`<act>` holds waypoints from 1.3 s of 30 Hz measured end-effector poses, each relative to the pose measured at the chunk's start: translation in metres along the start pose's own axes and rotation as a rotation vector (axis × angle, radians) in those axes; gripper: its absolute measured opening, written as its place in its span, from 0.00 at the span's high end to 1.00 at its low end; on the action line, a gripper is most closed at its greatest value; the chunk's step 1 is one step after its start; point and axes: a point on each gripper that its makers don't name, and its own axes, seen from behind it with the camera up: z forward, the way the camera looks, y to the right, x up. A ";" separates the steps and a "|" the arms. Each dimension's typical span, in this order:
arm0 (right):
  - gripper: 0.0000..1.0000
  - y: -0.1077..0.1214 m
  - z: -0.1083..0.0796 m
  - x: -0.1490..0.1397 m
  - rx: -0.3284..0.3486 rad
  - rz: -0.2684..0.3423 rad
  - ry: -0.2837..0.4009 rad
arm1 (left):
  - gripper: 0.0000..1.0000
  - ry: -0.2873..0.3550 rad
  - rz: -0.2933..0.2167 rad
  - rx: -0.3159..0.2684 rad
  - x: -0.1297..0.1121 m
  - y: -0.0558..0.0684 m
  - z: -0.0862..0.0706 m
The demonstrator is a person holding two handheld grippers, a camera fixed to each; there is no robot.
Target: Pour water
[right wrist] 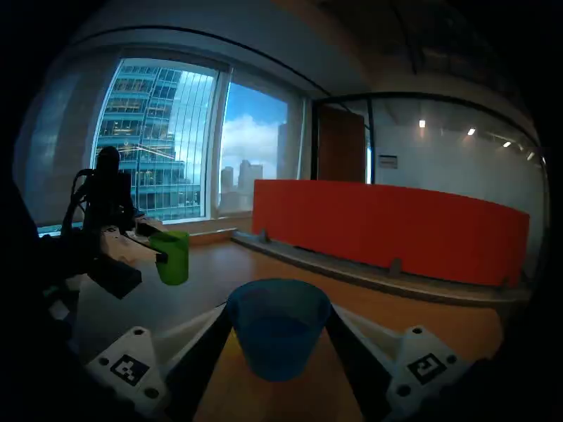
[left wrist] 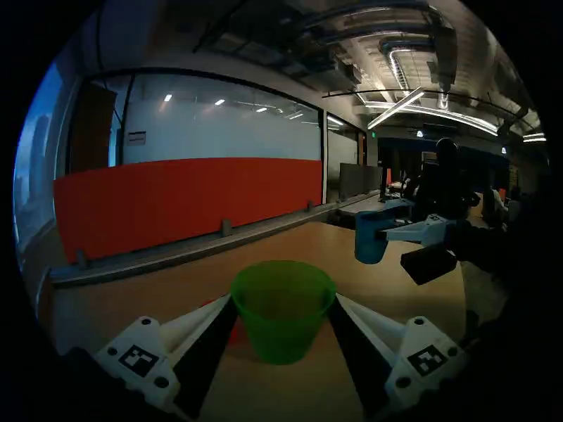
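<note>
LEFT: left gripper [left wrist: 281, 304] jaws clamped on green cup [left wrist: 283, 320], upright over bench [left wrist: 331, 246] | RIGHT: right gripper [right wrist: 278, 313] jaws clamped on blue cup [right wrist: 276, 337], upright, well apart from green | STEP: pre-pour, both cups apparently raised | NEXT: bring rims near, tilt source slowly; water level unreadable.

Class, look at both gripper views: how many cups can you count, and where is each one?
2. The green cup is held by the left gripper; the blue cup by the right gripper, both over the wooden table. Others could lie out of frame.
</note>
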 end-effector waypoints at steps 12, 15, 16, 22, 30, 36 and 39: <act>0.08 -0.004 0.002 0.007 0.011 -0.014 0.008 | 0.13 0.030 -0.001 -0.004 0.006 0.003 -0.003; 0.08 -0.004 0.001 0.010 0.012 -0.021 0.008 | 0.13 0.032 0.001 -0.003 0.007 0.003 -0.004; 0.08 -0.004 0.001 0.011 0.012 -0.022 0.009 | 0.13 0.031 0.001 -0.003 0.006 0.003 -0.005; 0.08 -0.006 0.001 0.016 0.018 -0.031 0.010 | 0.13 0.030 0.005 -0.013 0.006 0.010 -0.006; 0.08 -0.010 0.000 0.023 0.033 -0.065 0.010 | 0.13 0.027 0.011 -0.026 0.005 0.018 -0.008; 0.08 -0.013 0.000 0.033 0.043 -0.100 0.014 | 0.13 0.025 0.005 -0.039 0.002 0.025 -0.008; 0.08 -0.013 0.000 0.039 0.047 -0.117 0.020 | 0.13 0.026 -0.001 -0.046 0.000 0.029 -0.008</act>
